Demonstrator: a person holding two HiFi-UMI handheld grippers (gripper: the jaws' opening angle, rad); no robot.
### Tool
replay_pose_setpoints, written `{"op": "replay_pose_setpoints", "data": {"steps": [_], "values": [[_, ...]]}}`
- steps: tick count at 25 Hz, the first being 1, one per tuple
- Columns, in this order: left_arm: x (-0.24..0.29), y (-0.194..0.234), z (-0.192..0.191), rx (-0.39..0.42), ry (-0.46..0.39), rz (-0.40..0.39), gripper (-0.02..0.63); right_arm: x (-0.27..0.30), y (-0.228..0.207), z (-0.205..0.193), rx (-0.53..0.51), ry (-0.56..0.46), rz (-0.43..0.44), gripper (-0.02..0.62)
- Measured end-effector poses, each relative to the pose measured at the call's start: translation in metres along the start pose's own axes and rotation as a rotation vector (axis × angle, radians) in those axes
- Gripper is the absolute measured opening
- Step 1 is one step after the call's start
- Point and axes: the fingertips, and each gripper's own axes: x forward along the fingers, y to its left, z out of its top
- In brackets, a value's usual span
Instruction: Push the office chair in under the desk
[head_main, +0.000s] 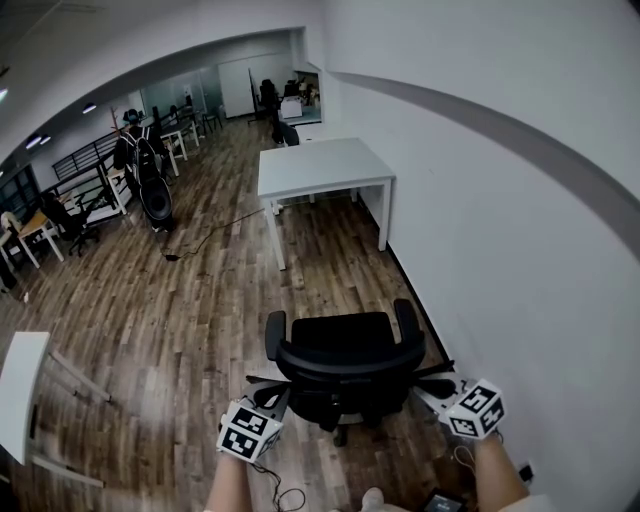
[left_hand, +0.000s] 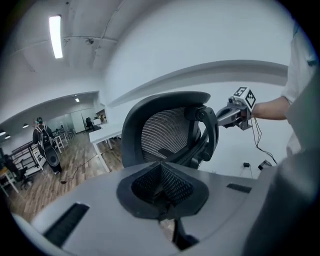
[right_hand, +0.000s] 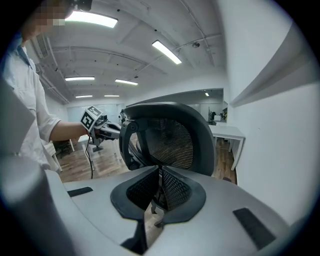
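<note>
A black mesh-backed office chair (head_main: 345, 362) stands on the wood floor with its back toward me, facing the white desk (head_main: 322, 168) further ahead by the wall. My left gripper (head_main: 270, 396) sits at the left edge of the backrest and my right gripper (head_main: 433, 388) at the right edge, both shut and holding nothing. In the left gripper view the shut jaws (left_hand: 161, 189) point at the backrest (left_hand: 165, 131), with the right gripper (left_hand: 234, 113) against its far side. From the right gripper (right_hand: 159, 189), the backrest (right_hand: 172, 137) fills the middle and the left gripper (right_hand: 102, 127) shows beyond it.
A white wall (head_main: 520, 250) runs close along the right of the chair and desk. Another white desk (head_main: 20, 388) stands at the lower left. A black cable (head_main: 215, 232) lies on the floor left of the target desk. More chairs and a standing person (head_main: 150, 180) are far back left.
</note>
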Motion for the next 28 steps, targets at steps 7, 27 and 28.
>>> {"op": "replay_pose_setpoints", "data": {"steps": [7,27,28], "values": [[0.003,0.003,-0.004,0.1,0.079,-0.015,0.035,0.001,-0.008,-0.003,-0.102,0.092,0.039,0.037],[0.013,0.017,-0.033,0.451,0.357,-0.045,0.086,0.001,-0.034,-0.016,-0.321,0.312,0.078,0.12],[0.013,0.016,-0.035,0.474,0.374,-0.051,0.086,0.002,-0.034,-0.018,-0.336,0.325,0.078,0.127]]}}
